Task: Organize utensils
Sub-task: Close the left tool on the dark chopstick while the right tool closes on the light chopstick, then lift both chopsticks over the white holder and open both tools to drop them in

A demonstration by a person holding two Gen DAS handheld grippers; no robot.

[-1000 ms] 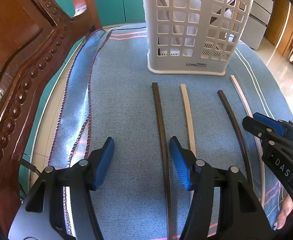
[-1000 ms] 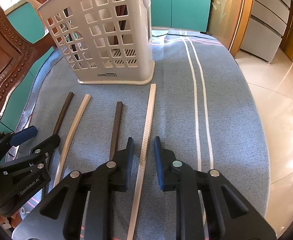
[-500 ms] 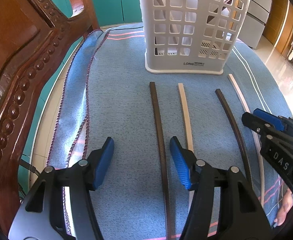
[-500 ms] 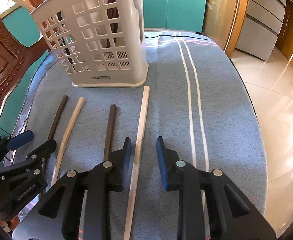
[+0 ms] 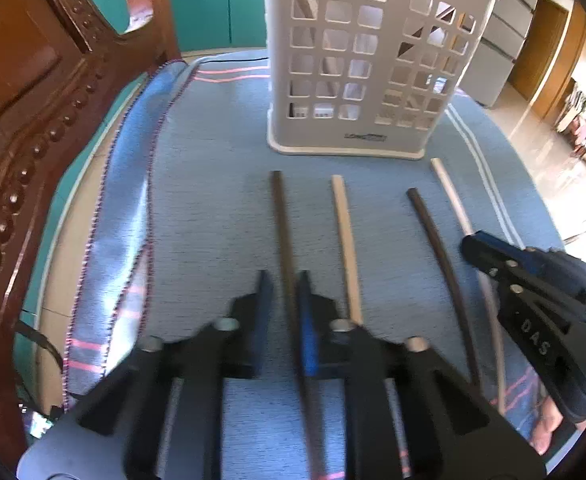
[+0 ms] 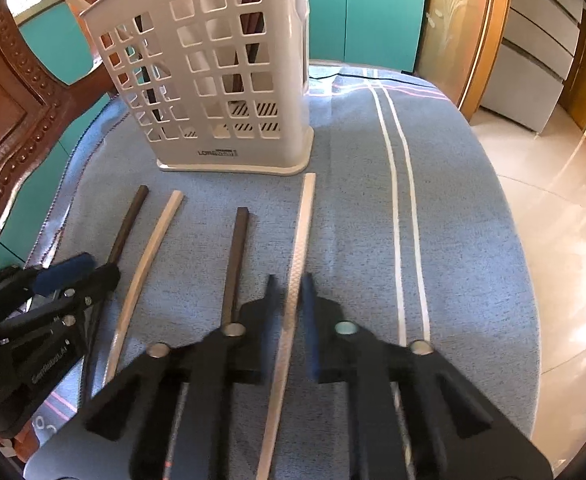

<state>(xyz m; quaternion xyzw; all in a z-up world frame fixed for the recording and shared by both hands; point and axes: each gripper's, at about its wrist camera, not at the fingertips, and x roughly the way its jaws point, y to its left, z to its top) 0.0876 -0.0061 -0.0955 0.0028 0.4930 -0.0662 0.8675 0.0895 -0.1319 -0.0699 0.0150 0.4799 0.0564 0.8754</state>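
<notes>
Several chopsticks lie side by side on the blue cloth in front of a white slotted utensil basket [image 5: 369,60], also in the right wrist view [image 6: 221,80]. My left gripper [image 5: 283,292] has its jaws closed in around the leftmost dark chopstick [image 5: 279,216]. My right gripper [image 6: 289,296] has its jaws closed in around the rightmost pale chopstick [image 6: 303,224]. A pale chopstick [image 5: 345,232] and a dark chopstick [image 5: 437,240] lie between them. Both held sticks still rest on the cloth.
A carved wooden chair back [image 5: 25,120] stands close on the left. The blue tablecloth [image 6: 453,240] ends at the table's right edge above a tiled floor. Some sticks stand inside the basket.
Both grippers have narrowed from wide open onto their chopsticks. The left gripper shifted right to straddle the dark stick. Both views have moved slightly nearer the basket.
</notes>
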